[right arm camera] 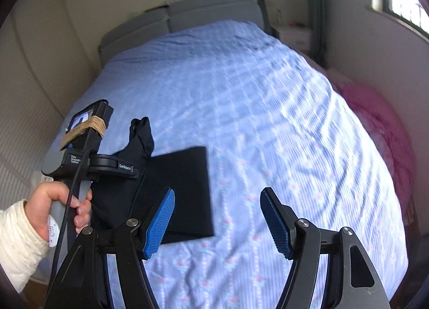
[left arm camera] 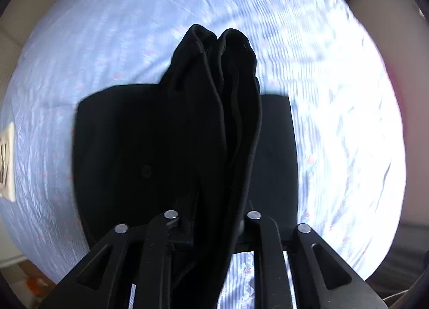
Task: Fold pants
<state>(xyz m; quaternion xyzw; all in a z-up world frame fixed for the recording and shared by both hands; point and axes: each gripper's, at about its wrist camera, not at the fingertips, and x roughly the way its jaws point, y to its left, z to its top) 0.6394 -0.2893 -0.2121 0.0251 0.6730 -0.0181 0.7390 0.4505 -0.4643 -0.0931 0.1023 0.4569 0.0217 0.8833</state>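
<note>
Right wrist view: black pants (right arm camera: 185, 191) are seen on a bed sheet (right arm camera: 268, 121), partly folded into a flat, roughly rectangular panel with straight edges. The panel's long axis runs from near the camera toward the grey headboard (right arm camera: 203, 11). The remaining fabric is gathered into a bunched, creased column that is lifted off the panel at its left side, its rounded end pointing up and away. That column is held by the left gripper (right arm camera: 139, 164), carried in a hand (right arm camera: 53, 209) with a white quilted sleeve (right arm camera: 16, 239). The right gripper (right arm camera: 217, 218) is held above the sheet with its jaws wide apart; nothing is between its blue, finely ribbed pads (right arm camera: 161, 220).

In the left wrist view the left gripper (left arm camera: 214, 231) is seen nearly closed, and a thick fold of the pants (left arm camera: 214, 121) is pinched between its fingers, which are hidden by the cloth. The fabric is matte and soft, falling in long lengthwise folds. The sheet is pale blue, finely striped, with small pink flower motifs and shallow wrinkles. A pink cloth (right arm camera: 380, 132) is seen beside the bed at the right.
</note>
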